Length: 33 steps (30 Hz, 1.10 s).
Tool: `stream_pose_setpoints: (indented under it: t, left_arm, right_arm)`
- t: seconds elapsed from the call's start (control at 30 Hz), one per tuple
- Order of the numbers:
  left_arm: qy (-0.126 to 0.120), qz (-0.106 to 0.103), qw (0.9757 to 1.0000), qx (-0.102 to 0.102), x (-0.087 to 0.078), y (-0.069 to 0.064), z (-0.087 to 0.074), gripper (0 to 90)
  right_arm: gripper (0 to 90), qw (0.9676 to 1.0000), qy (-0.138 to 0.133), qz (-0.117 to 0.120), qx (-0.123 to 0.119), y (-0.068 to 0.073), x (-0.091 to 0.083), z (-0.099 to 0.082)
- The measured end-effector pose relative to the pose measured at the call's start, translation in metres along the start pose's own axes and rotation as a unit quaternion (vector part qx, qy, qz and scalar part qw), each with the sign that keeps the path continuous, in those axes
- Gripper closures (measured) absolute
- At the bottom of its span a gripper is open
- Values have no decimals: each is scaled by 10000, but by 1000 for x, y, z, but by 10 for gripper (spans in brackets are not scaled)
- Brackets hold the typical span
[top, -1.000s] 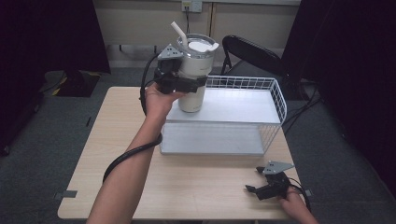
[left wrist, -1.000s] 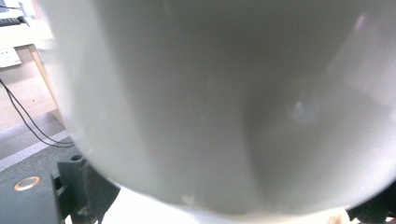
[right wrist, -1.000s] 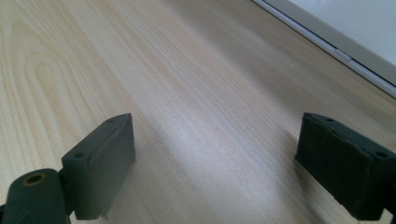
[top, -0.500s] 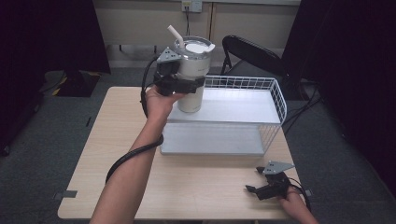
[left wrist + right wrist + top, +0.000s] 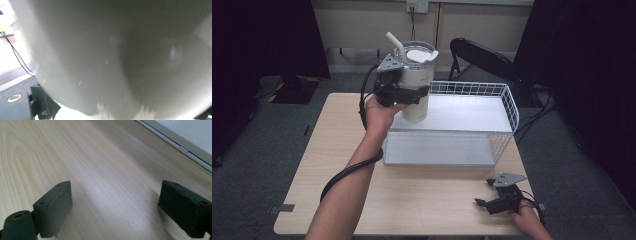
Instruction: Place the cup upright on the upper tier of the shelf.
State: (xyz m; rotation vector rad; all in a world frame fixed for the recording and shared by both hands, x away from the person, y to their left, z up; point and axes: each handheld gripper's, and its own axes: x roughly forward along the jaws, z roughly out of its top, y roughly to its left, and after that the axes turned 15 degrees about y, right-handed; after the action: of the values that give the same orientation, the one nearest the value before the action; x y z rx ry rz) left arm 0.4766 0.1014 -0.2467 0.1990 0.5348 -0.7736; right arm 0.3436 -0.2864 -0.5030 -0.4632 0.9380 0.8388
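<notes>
A white tumbler point(image 5: 417, 82) with a lid and a straw is upright at the left end of the white wire rack's top shelf point(image 5: 462, 112). My left gripper point(image 5: 404, 94) is shut around its middle; whether the base touches the shelf I cannot tell. In the left gripper view the tumbler's blurred white wall point(image 5: 112, 55) is right up against the camera. My right gripper point(image 5: 486, 201) rests open near the table's front right edge. In the right gripper view it point(image 5: 115, 207) has bare wood between its jaws.
The rack has a lower tray point(image 5: 437, 150) and a wire side point(image 5: 507, 115) on the right. The light wood table point(image 5: 337, 145) has free room at left and front. A black chair point(image 5: 482, 57) stands behind the table.
The tumbler in my left gripper has shifted slightly left and down. The right gripper has not moved.
</notes>
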Motion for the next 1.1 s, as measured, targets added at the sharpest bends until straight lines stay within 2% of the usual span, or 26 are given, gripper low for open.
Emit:
stream_pose_setpoints:
  t: [0.27, 0.6, 0.67, 0.8, 0.87, 0.93, 1.0, 1.1]
  left_arm:
    - [5, 10, 10000, -26, 0, 0, 0, 93]
    - [39, -83, 9999, -145, -1, 1, -4, 87]
    - [67, -88, 9999, -115, -2, 2, -5, 87]
    - [43, -163, 9996, -228, -2, 3, -9, 83]
    - [90, -160, 9996, -209, -3, 3, -11, 83]
    - [159, -129, 9997, -107, -4, 3, -13, 88]
    - [231, -139, 9996, -109, -4, 3, -16, 94]
    - [142, -209, 9995, -163, -9, 5, -21, 106]
  right_arm:
    - [109, 10000, 5, -4, 0, 0, 0, 0]
    - [109, 10000, 1, -10, -6, 0, 0, 0]
    - [109, 10000, 2, -6, -11, 0, 0, 0]
    - [109, 10000, 3, -7, -10, 0, 0, 0]
    - [109, 10000, 2, -8, -11, 0, 0, 0]
    - [109, 10000, 3, -8, -11, 0, 0, 0]
    - [109, 10000, 3, -7, -10, 0, 0, 0]
    - [109, 10000, -6, -11, -8, 0, 0, 0]
